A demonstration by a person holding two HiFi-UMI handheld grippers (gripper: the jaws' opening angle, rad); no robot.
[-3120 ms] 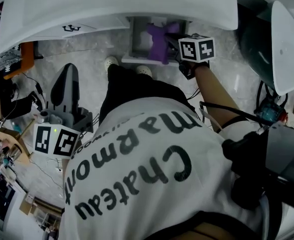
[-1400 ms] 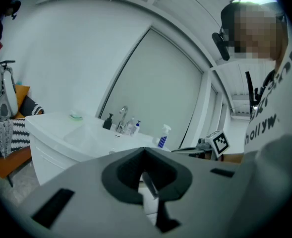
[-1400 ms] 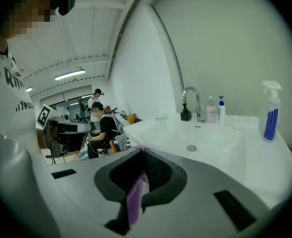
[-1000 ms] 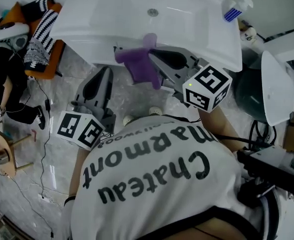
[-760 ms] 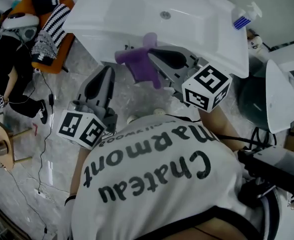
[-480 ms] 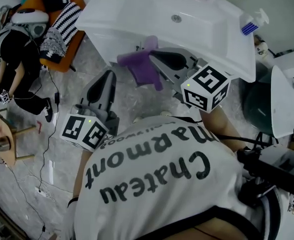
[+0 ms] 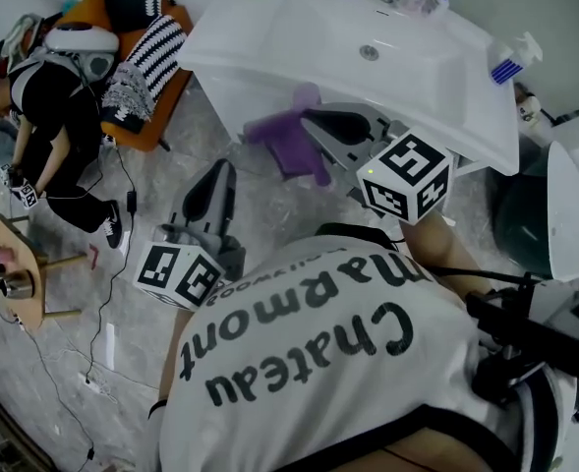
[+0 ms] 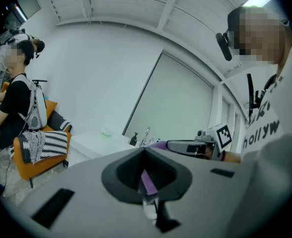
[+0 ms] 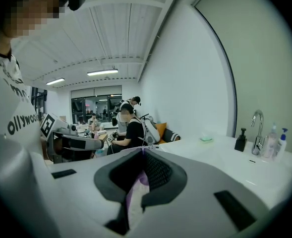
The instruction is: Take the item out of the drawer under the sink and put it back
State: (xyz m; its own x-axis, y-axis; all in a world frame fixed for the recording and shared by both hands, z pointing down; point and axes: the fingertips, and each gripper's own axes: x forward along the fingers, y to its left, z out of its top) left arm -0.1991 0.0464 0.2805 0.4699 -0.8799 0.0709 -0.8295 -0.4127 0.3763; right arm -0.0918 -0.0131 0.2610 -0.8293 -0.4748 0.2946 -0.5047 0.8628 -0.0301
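Right tongs (image 7: 309,121) tight on purple cloth (image 7: 287,147) before sink (image 7: 299,28); left tongs (image 7: 225,170) together, empty; orange chair (image 7: 149,131) leftward.

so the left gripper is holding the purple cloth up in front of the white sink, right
Not quite. It is the right gripper that is shut on the purple cloth in front of the white sink. The head view shows this: the left gripper is off to the side, apart from the cloth.
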